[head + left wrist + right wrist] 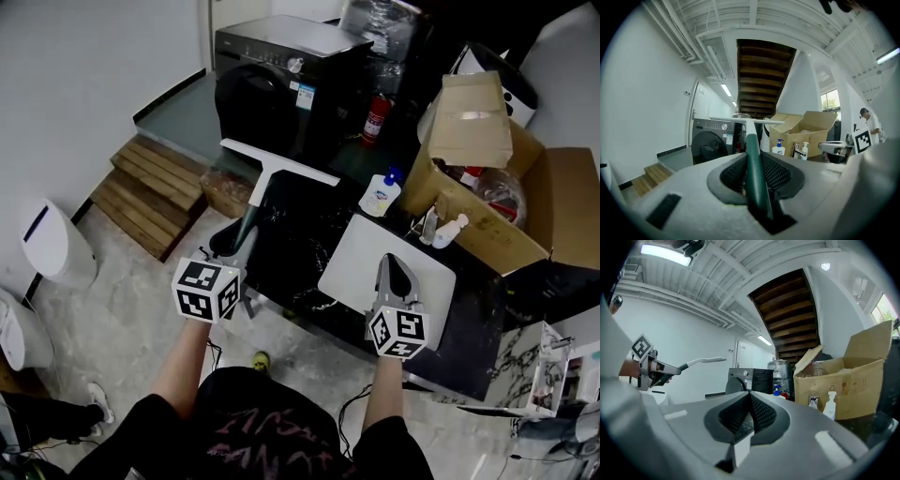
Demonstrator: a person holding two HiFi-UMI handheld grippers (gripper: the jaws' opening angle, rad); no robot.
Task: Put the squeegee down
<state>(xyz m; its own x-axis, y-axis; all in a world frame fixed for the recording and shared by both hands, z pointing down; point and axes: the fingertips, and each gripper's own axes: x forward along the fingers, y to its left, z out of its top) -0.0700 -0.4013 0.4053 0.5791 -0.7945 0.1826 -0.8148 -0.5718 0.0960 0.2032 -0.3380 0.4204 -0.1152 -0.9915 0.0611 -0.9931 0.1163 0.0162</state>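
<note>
Left gripper (244,234) clamps the squeegee (262,190), handle end hidden in the jaws; right gripper (393,266) closed, empty.

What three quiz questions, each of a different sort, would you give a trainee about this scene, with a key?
1. True or false: the left gripper holds the squeegee by its green handle.
2. The right gripper's jaws are: A open around a bottle; B shut, empty; C shut on a cloth.
3. Which appliance stands beyond the squeegee's blade?
Key: 1 true; 2 B; 3 the washing machine.
</note>
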